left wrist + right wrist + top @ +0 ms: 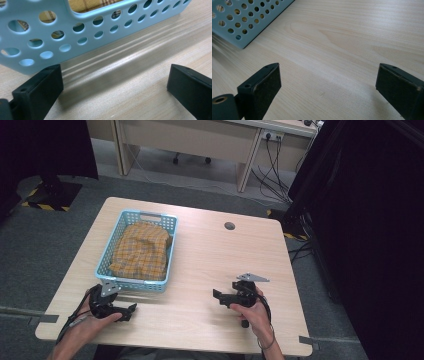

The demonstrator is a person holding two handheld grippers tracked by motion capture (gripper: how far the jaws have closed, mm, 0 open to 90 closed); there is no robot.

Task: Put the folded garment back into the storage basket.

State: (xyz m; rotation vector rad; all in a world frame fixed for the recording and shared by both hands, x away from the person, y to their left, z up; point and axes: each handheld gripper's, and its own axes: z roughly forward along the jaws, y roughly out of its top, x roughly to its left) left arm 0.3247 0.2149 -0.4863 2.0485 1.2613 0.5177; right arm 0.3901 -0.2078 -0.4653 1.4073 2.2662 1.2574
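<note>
1. A light blue perforated plastic basket (137, 285) sits on the left half of a pale wooden table (220, 255), and a crumpled yellow-and-brown plaid cloth (141, 251) lies inside it, filling most of the floor and rising close to the rim.

2. The left gripper (131, 310) rests low on the table just beside the basket's near-left corner. In the left gripper view its black jaws stand spread wide with bare wood between them – the basket wall (75, 32) is right ahead, and plaid fabric (85, 5) shows over the rim and through the holes.

3. The right gripper (216, 295) is held near the table's front edge, well apart from the basket (its jaws point leftward toward it). The right gripper view shows its jaws spread too, nothing between them but tabletop, with a corner of the basket (242, 22) off to the upper left.

4. Judging by this, the work looks to be at its start or between steps – both tools are empty and neither touches the cloth.

5. If the cloth is to come out, the next move calls for lifting the left gripper over the rim, lowering it onto a raised fold and closing on it; the right gripper could steady the basket, which may slide on the smooth wood.
</note>
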